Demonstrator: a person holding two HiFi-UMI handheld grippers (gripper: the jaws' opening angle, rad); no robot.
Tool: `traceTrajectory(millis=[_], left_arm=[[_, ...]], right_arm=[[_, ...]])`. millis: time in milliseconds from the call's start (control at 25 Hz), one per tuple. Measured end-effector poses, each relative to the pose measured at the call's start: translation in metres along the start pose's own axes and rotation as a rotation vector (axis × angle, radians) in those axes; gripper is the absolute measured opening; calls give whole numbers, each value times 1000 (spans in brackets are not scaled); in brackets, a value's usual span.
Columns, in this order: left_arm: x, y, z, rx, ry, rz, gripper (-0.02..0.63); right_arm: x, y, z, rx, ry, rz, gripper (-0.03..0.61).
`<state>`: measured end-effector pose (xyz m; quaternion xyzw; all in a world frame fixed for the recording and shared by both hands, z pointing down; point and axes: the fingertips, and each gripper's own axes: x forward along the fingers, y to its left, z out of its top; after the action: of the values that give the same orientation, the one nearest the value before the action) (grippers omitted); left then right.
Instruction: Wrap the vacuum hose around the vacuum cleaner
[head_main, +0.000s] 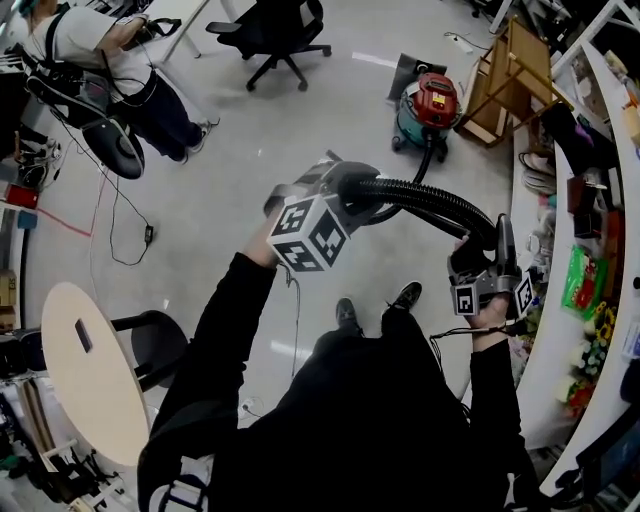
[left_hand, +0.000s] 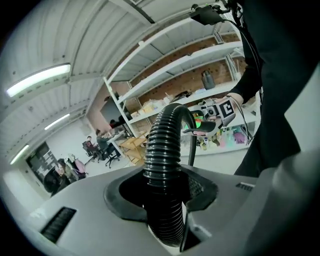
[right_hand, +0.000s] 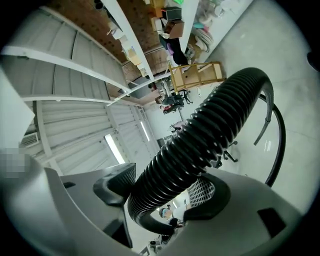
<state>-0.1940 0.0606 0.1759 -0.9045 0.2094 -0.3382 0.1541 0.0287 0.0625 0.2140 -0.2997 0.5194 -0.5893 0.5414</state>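
The black ribbed vacuum hose (head_main: 430, 195) is held raised, near the person. The red and green canister vacuum cleaner (head_main: 428, 110) is seen on the far grey floor (head_main: 250, 150). The hose is clamped by the left gripper (left_hand: 162, 192) and lies loose between the right gripper (right_hand: 160, 192)'s parted jaws. No wrap is seen; all winding is judged undone.

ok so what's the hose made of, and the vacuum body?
The hose looks like flexible black plastic: ribbed corrugated wall, slight sheen on ridges, bent in a smooth arc. The vacuum cleaner is probably moulded plastic, red top over teal drum; too small to confirm.
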Motion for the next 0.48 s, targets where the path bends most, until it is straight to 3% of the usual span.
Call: traceTrajectory(millis=[280,480], left_arm=[[70,29,25,32,87,-95,164],[116,55,39,-21,160,-82,164]], right_arm=[[-5,4,52,107,-34,109,293],[-15,-3,87,103,147,38,291]])
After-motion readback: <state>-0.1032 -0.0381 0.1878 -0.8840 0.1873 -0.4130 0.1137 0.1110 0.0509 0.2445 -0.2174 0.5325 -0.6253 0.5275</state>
